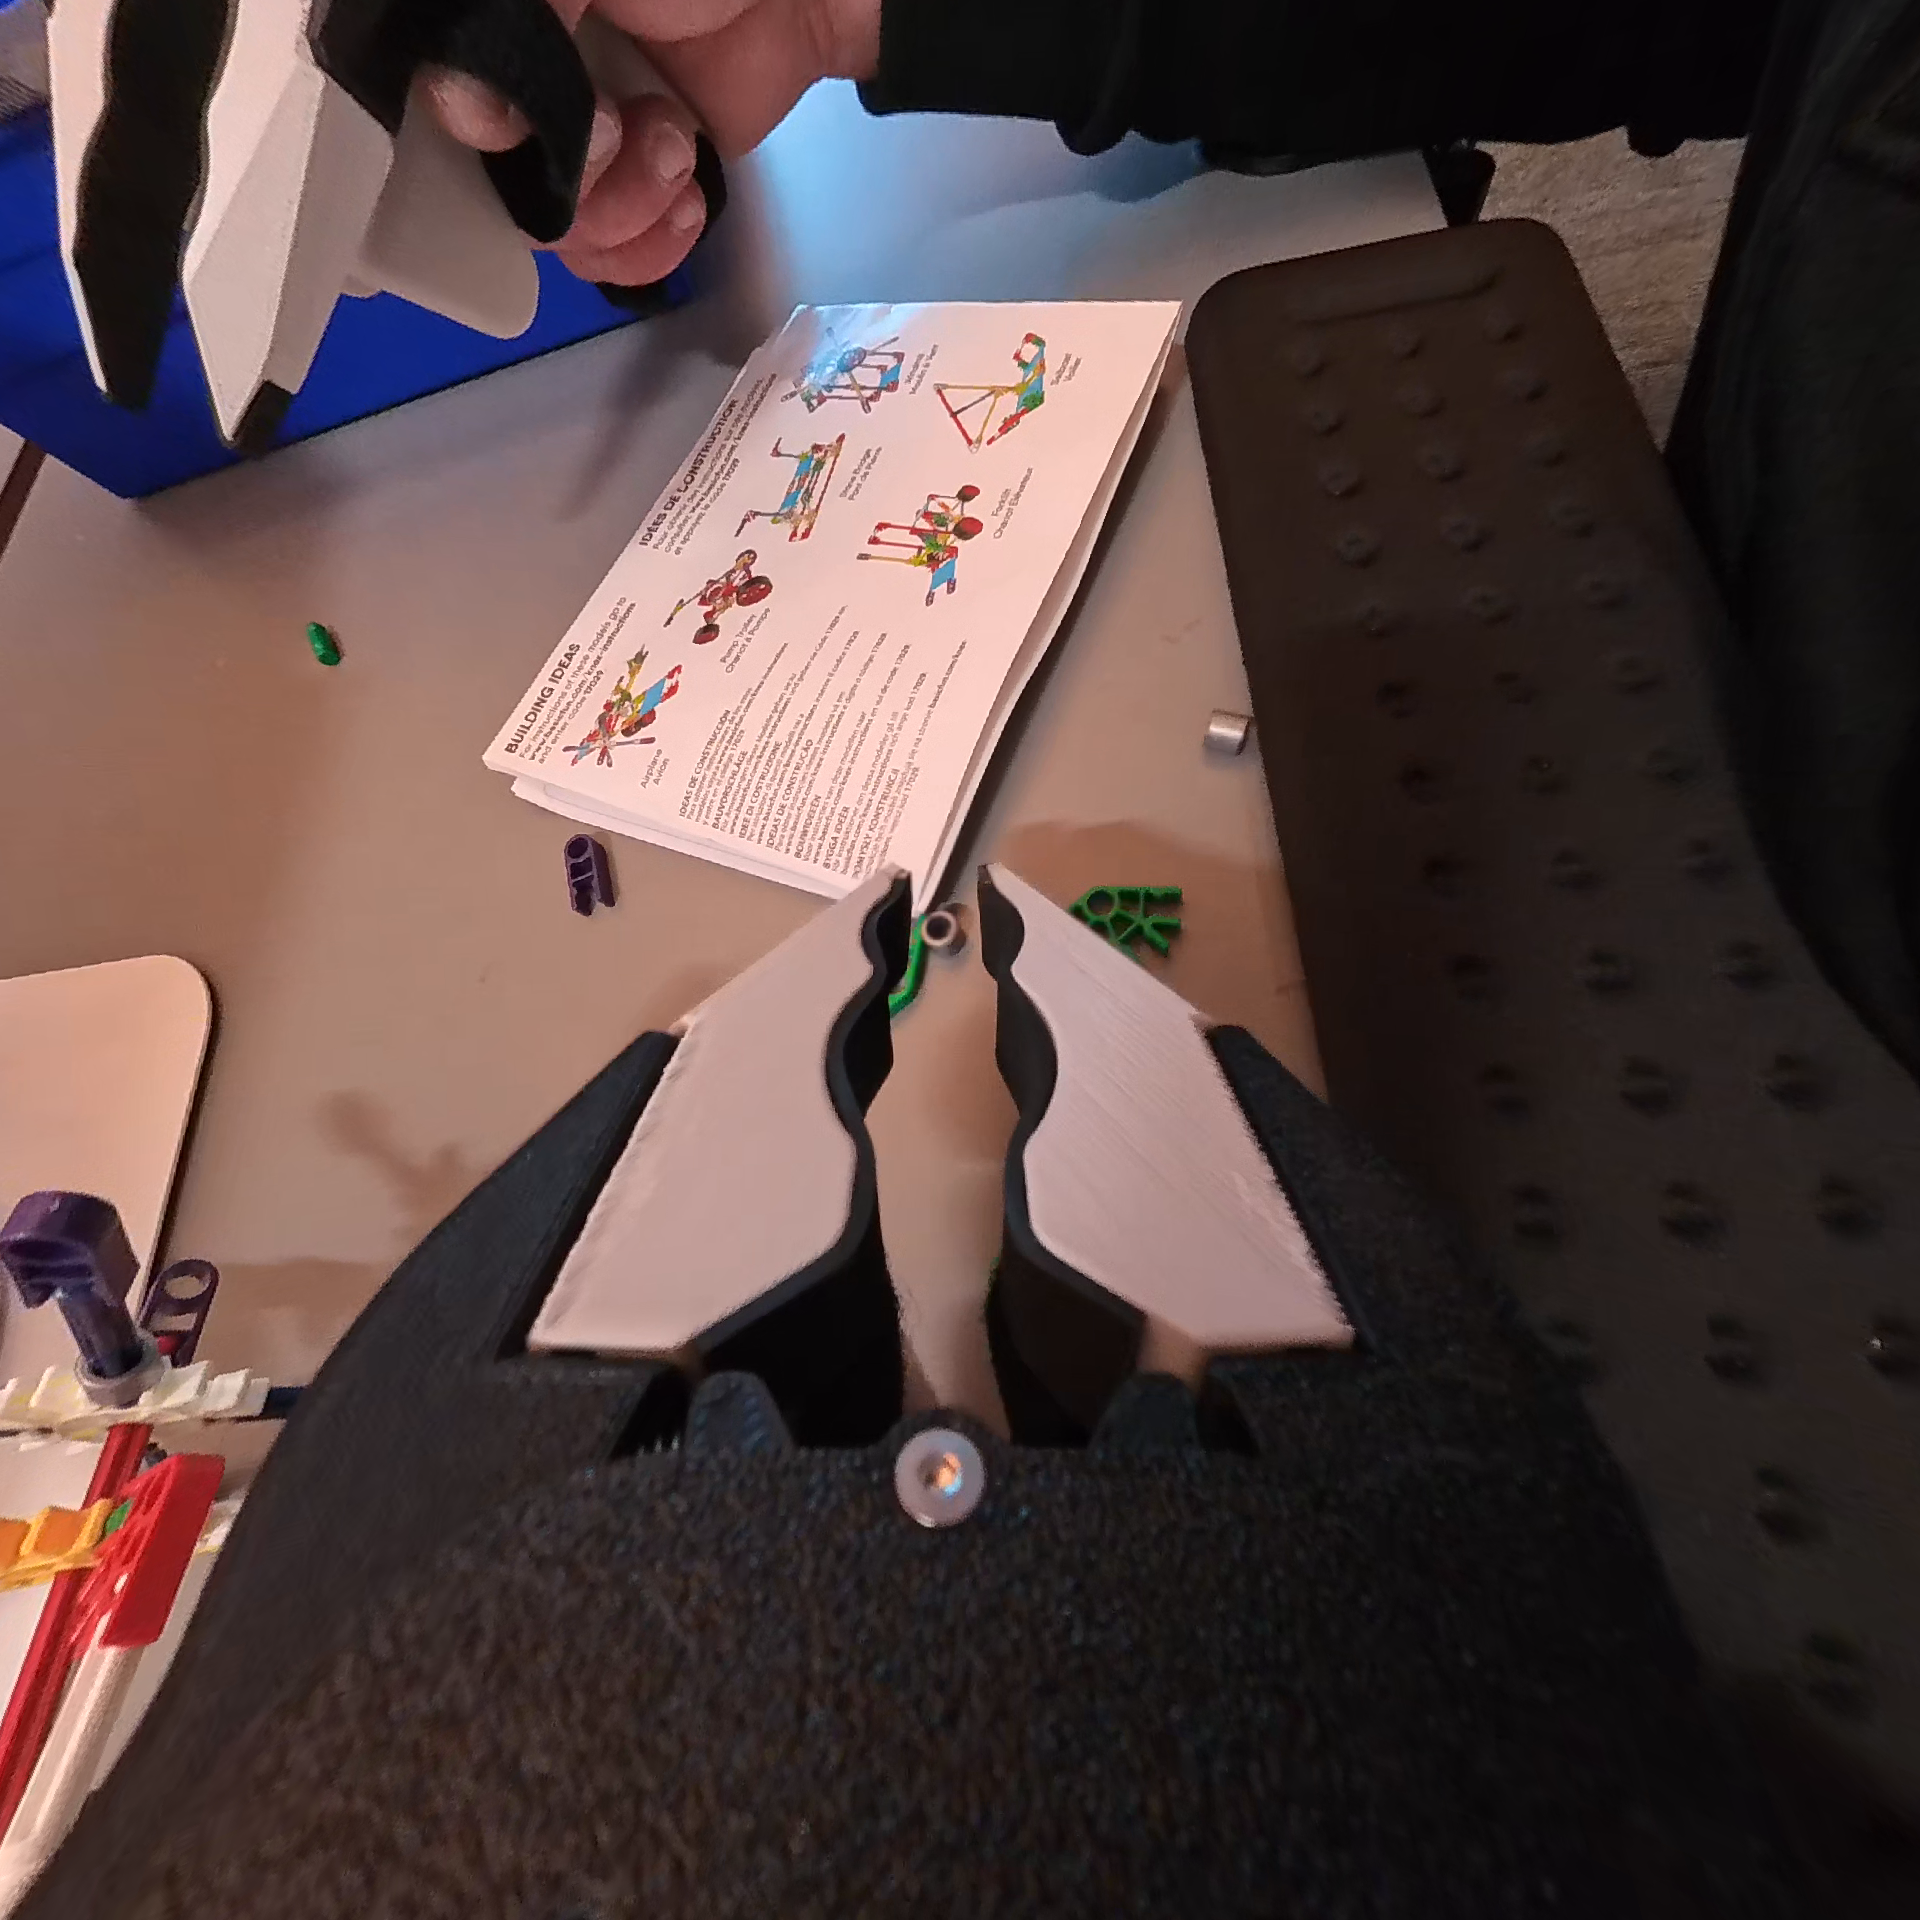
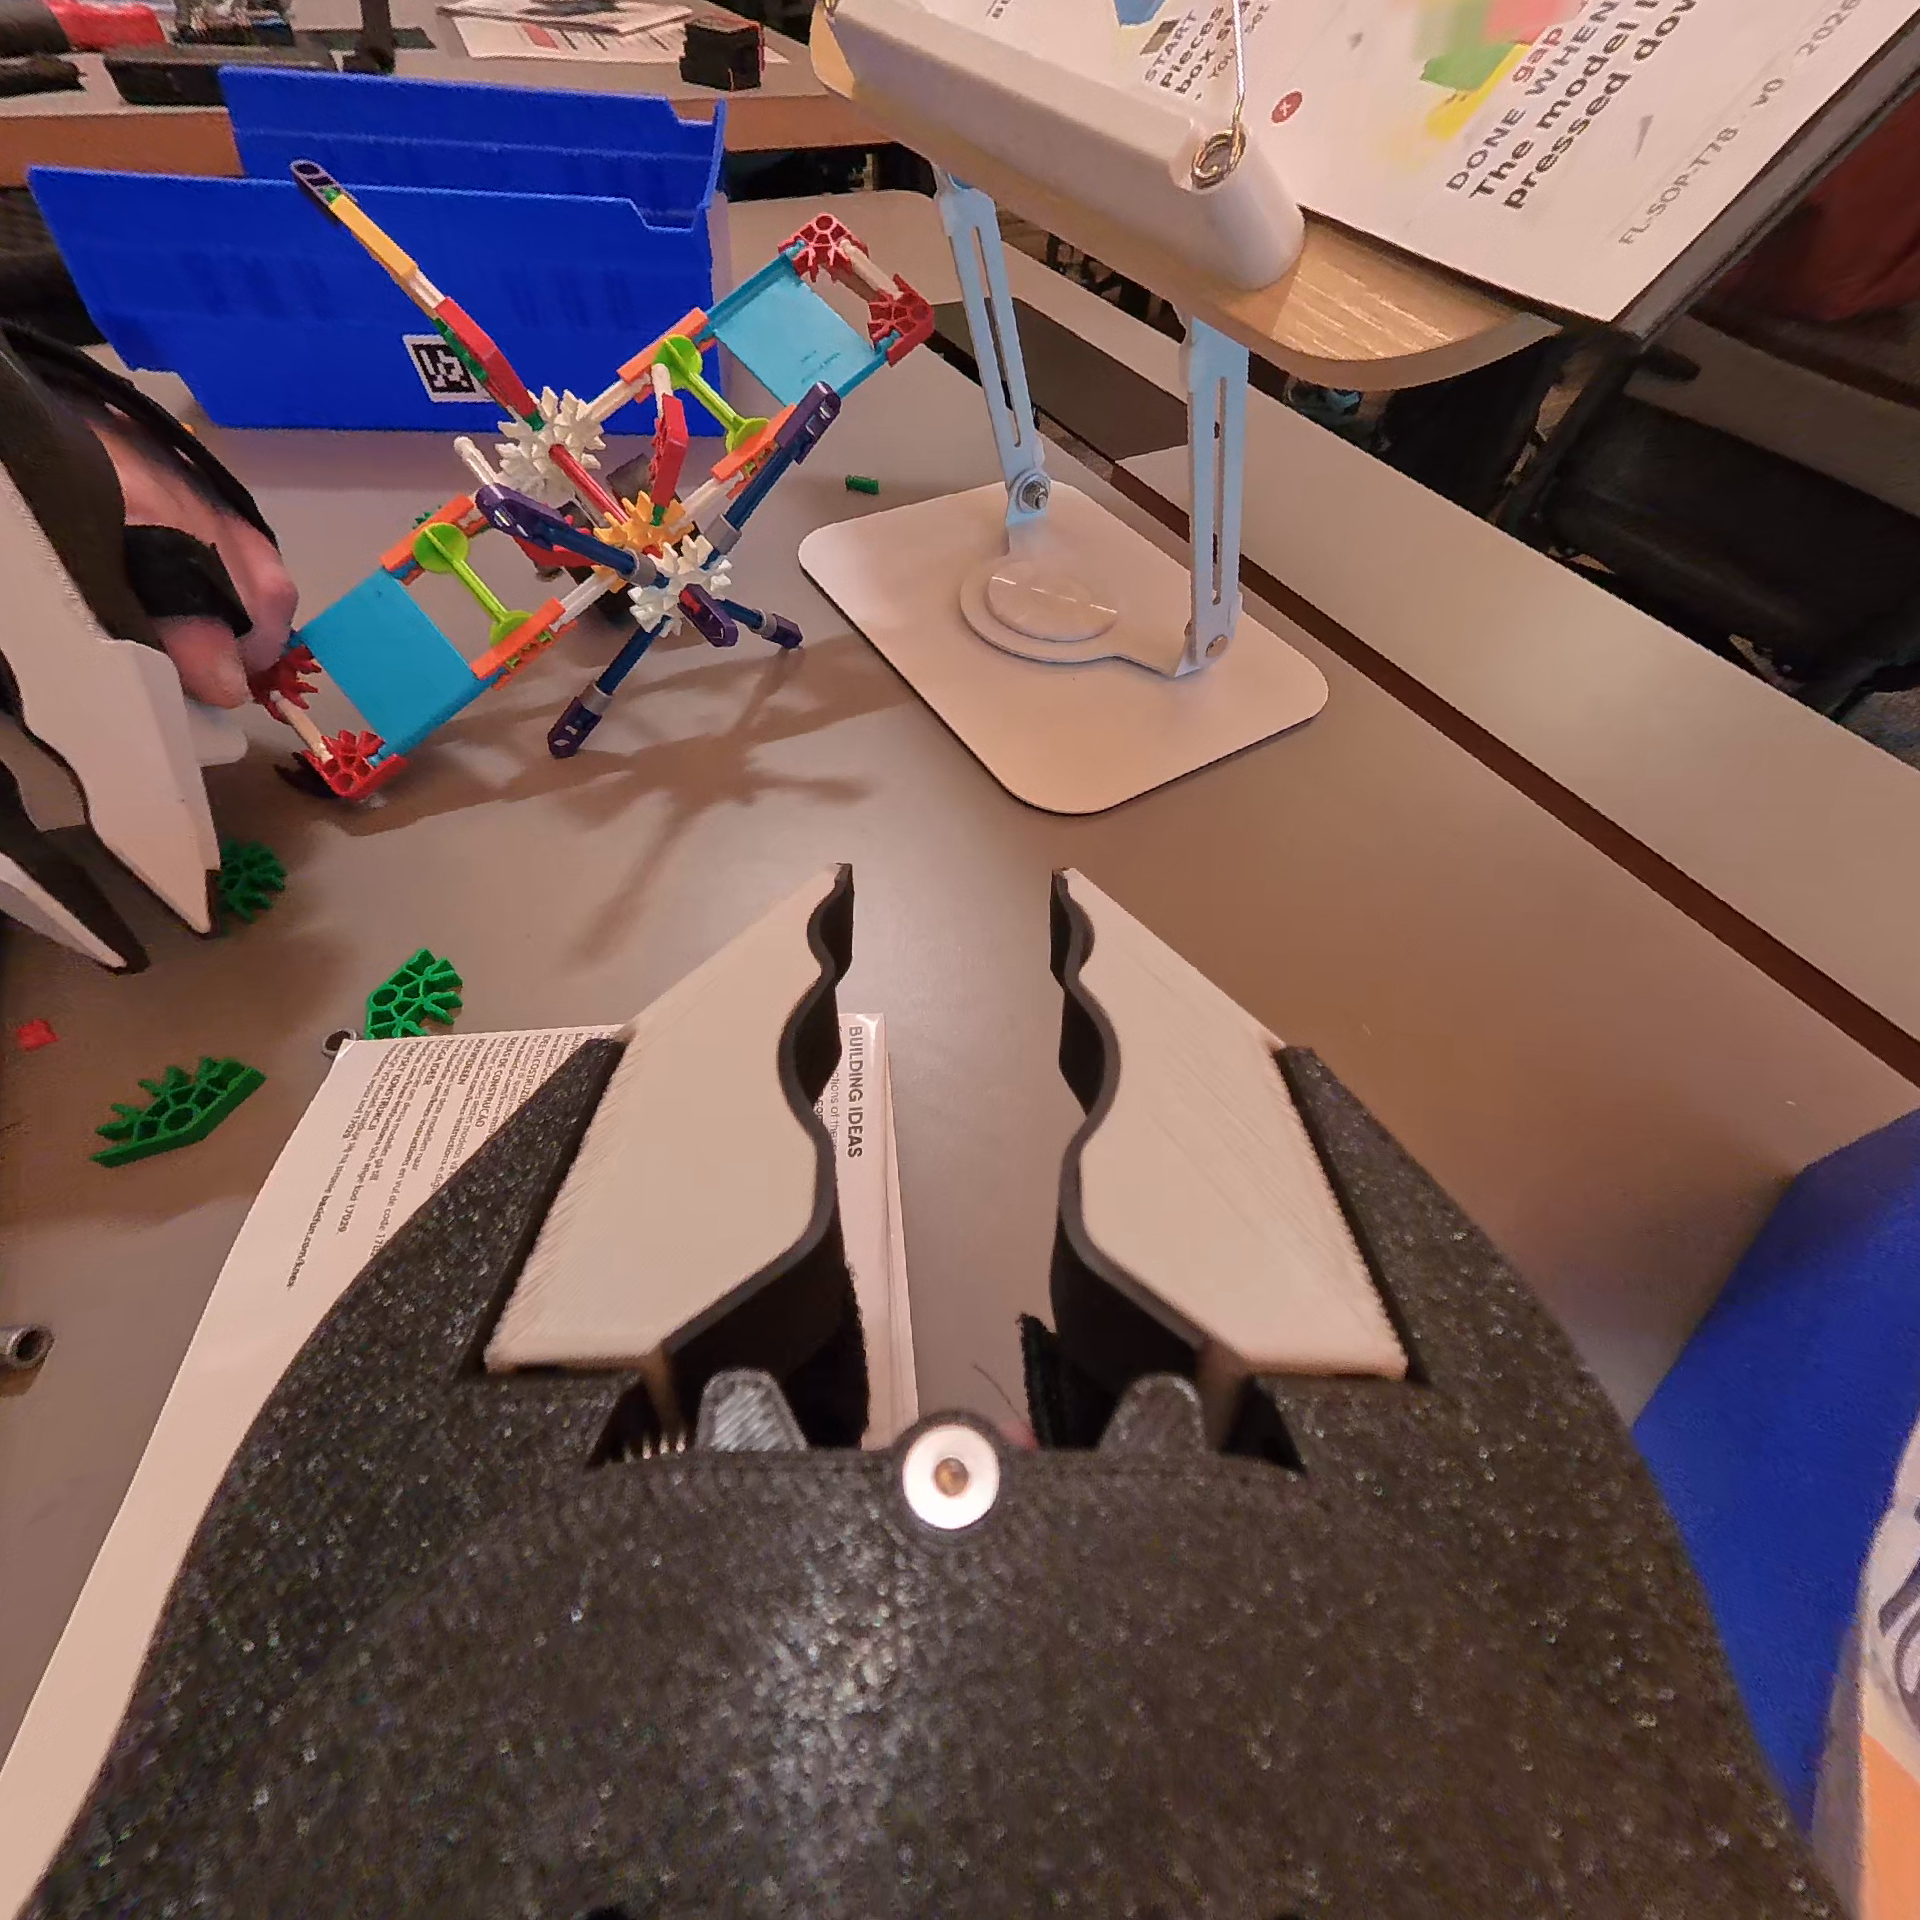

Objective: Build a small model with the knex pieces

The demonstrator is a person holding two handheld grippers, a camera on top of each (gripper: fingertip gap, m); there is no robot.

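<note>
Left gripper [image 1: 943, 883]: jaws slightly apart, gripping nothing, tips low over the grey table [image 1: 312, 831]. A small grey sleeve piece [image 1: 943, 928] lies on the table between the tips; whether a fingertip touches it cannot be told. A green snowflake connector [image 1: 1127, 920] lies just beside the right finger, and a purple clip connector [image 1: 588, 873] near the left one.

Right gripper [image 2: 951, 883]: jaws wide apart, empty, held above bare table and the edge of a white instruction leaflet [image 2: 343, 1174]. The leaflet carries printed text and small coloured model pictures; its wording is not reported. In the left wrist view the leaflet [image 1: 831, 603] lies flat, next to a black dimpled chair seat [image 1: 1507, 727].

Containers: a blue corrugated plastic bin [image 2: 208, 301] stands at the far side of the table, bearing a square black-and-white marker; its contents are not visible.

A multicoloured rod-and-connector toy model [image 2: 582, 509] stands before the bin, one red corner touching the hand on the left gripper. A white stand [image 2: 1060, 665] holds a printed sheet above. Green fan connectors [image 2: 177, 1112] lie loose near the leaflet.
</note>
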